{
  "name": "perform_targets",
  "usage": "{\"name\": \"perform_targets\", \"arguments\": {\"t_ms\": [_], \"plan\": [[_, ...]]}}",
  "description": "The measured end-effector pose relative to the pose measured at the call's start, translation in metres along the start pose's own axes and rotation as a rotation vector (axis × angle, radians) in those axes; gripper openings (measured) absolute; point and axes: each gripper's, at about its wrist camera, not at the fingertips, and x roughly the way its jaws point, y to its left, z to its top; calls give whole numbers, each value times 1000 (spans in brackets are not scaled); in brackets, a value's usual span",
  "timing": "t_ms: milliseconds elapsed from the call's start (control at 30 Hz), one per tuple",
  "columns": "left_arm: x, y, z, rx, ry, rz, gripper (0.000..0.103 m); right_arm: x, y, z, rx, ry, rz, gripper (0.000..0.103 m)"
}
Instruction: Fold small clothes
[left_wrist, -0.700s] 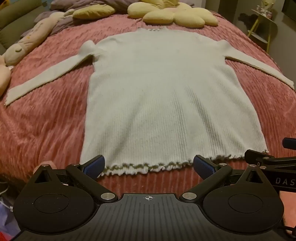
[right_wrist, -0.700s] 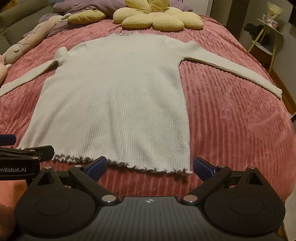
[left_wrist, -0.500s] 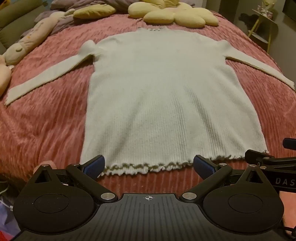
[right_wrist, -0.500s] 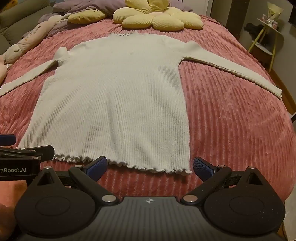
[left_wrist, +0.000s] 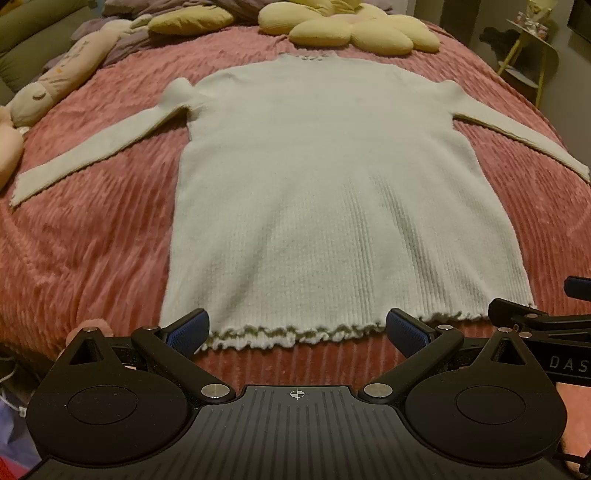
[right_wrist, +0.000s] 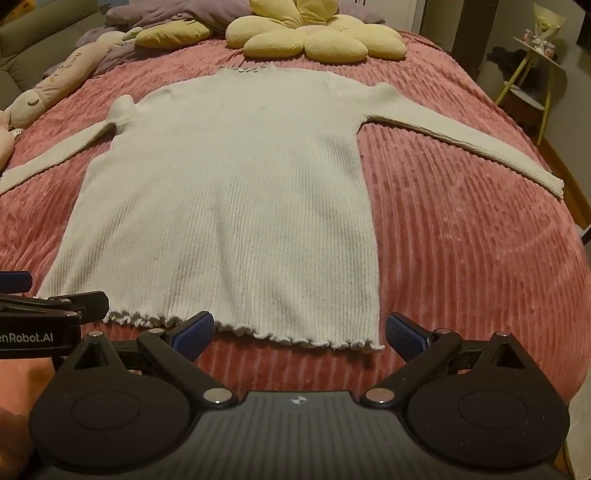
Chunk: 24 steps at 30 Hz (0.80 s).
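Note:
A white ribbed long-sleeved sweater (left_wrist: 332, 192) lies flat on the pink bedspread (left_wrist: 92, 236), collar far, frilled hem near, both sleeves spread out to the sides. It also shows in the right wrist view (right_wrist: 229, 199). My left gripper (left_wrist: 295, 328) is open and empty, hovering at the hem's left half. My right gripper (right_wrist: 299, 332) is open and empty, at the hem's right corner. Each gripper shows at the edge of the other's view.
A yellow flower-shaped cushion (right_wrist: 314, 35) and a yellow pillow (left_wrist: 192, 18) lie beyond the collar. A long plush toy (left_wrist: 55, 88) lies along the bed's left side. A small yellow-legged side table (right_wrist: 535, 74) stands right of the bed (right_wrist: 480, 258).

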Motion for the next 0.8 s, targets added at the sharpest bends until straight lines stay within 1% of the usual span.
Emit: {"name": "perform_targets", "arguments": {"t_ms": [800], "plan": [[1,1,0,3,1,-1,103,1,-2,2,7,2,2,99]]}}
